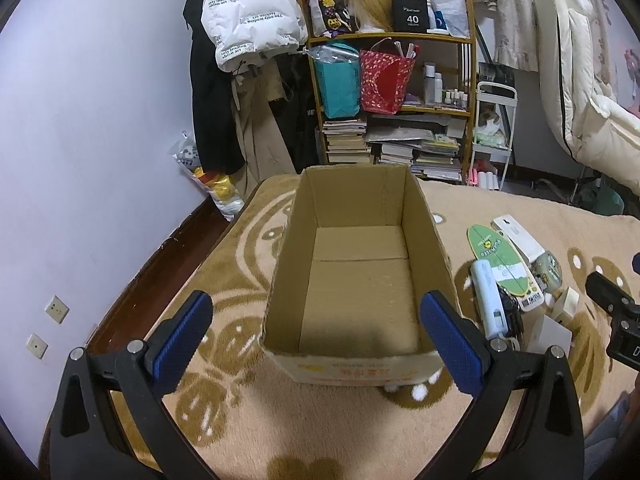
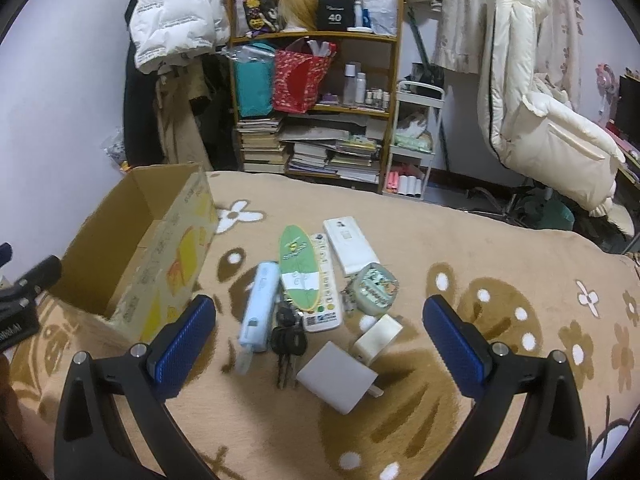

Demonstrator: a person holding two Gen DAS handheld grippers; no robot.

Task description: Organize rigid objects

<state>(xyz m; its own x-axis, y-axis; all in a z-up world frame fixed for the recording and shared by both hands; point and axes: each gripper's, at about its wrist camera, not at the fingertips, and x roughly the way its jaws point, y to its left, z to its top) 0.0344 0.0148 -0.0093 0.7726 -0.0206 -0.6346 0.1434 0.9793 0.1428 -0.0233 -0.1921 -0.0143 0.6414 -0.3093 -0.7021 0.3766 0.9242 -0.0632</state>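
An empty cardboard box [image 1: 352, 276] sits open on a patterned blanket [image 2: 460, 240], small rigid items clustered just beside it. The left gripper [image 1: 316, 332] hovers wide over the box; the right gripper [image 2: 320, 336] hangs wide above the pile, holding nothing. The pale blue power bank [image 2: 258, 310], likely light, stiff and smooth, lies with its long axis running away from the camera; gripping across its narrow sides looks safest.
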